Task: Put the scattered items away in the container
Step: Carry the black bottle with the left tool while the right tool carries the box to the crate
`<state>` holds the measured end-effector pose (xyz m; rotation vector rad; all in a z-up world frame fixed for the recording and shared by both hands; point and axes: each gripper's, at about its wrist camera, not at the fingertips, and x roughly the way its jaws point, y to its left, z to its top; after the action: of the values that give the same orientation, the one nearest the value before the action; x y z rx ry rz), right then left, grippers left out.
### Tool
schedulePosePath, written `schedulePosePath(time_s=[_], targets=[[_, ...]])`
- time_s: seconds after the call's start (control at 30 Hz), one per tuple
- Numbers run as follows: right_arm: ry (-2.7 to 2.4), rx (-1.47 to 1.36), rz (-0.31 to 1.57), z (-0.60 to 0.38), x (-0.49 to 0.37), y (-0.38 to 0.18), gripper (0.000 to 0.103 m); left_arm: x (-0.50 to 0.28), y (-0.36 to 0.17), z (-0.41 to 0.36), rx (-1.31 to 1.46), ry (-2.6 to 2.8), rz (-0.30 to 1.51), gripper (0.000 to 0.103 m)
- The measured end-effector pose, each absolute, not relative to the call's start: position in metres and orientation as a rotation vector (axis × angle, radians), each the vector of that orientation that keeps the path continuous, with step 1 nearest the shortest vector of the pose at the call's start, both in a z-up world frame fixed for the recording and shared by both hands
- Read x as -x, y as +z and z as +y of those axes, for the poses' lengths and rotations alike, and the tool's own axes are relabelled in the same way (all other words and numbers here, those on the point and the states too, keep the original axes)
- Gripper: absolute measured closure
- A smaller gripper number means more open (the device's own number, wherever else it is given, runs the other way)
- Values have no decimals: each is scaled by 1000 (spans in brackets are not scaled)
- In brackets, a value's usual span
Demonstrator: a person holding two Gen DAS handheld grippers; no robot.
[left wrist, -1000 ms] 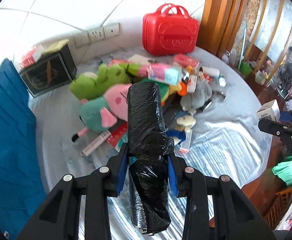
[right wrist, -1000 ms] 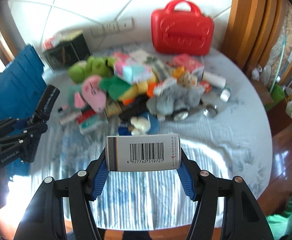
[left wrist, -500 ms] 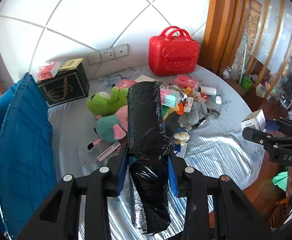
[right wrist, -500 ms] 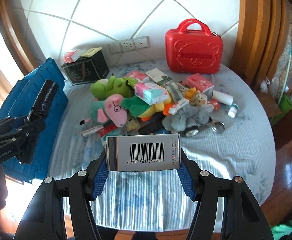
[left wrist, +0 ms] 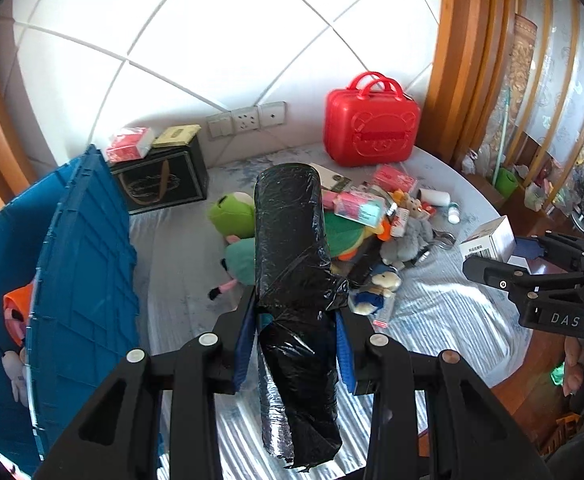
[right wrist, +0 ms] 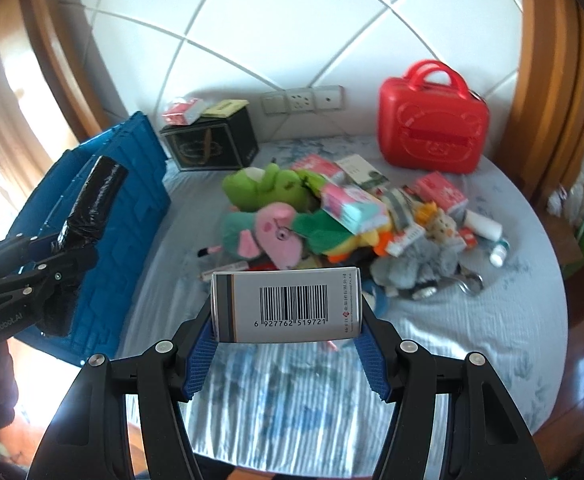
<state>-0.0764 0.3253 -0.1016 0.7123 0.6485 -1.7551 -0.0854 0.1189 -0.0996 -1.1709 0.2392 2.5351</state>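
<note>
From the left wrist, the left claw [left wrist: 295,344] is pinching a black roll [left wrist: 292,264] above the bench [left wrist: 451,312] — the blue bin [left wrist: 80,280] is standing at its left. From the right wrist, the right claw [right wrist: 288,344] is gripping a white box [right wrist: 288,304] over the toy pile [right wrist: 331,216].

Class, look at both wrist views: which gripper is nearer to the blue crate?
Left. The left gripper, holding the black roll, hangs right beside the blue crate; the right gripper, holding the white box, is over the table, farther away.

home: clothed round table [right wrist: 511,320], plush toys [right wrist: 270,232], wall sockets [right wrist: 301,100].
</note>
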Motion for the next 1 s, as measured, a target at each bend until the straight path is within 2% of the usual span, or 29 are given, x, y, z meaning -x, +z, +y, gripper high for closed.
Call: schedulePosePath(time_s=[0.6, 1.0], targets=[[-1708, -580, 684, 253, -69, -101, 41, 118, -65, -39, 1050, 2568, 208, 69], [-1603, -518, 698, 211, -178, -123, 41, 134, -69, -153, 1052, 2591, 169, 69]])
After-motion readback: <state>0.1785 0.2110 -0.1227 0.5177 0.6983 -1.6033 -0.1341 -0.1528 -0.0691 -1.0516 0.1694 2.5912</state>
